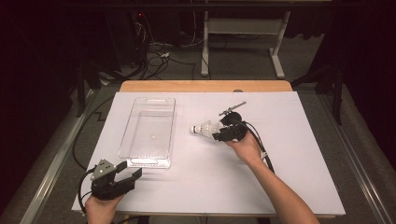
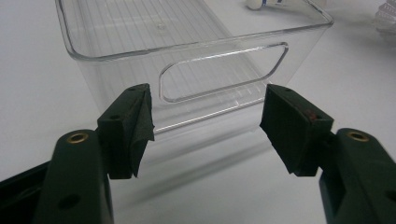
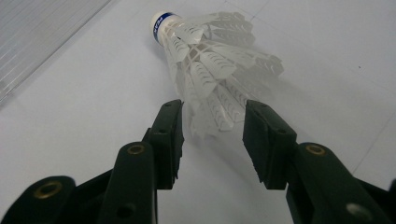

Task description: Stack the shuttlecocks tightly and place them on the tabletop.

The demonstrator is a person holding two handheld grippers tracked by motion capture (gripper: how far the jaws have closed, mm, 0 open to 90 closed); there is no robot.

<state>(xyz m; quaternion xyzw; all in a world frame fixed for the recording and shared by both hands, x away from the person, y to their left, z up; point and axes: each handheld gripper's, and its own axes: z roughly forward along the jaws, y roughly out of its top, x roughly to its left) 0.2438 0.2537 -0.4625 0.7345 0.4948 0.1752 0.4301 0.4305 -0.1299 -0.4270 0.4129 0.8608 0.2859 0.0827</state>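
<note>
**Shuttlecock between open jaws beside an empty bin**

The white table point(image 1: 299, 154) carried a clear plastic bin point(image 1: 148, 131), nothing inside. The left gripper point(image 1: 130, 173) sat near its short end, jaws apart. The right gripper point(image 3: 212, 140), jaws apart, straddled the shuttlecock point(image 3: 210, 60) feathers; blue lettering on its cork was unreadable.

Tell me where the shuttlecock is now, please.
In the high view the shuttlecock lies on the white table, right of the clear bin; its feather end is between the open jaws of the right gripper.
</note>
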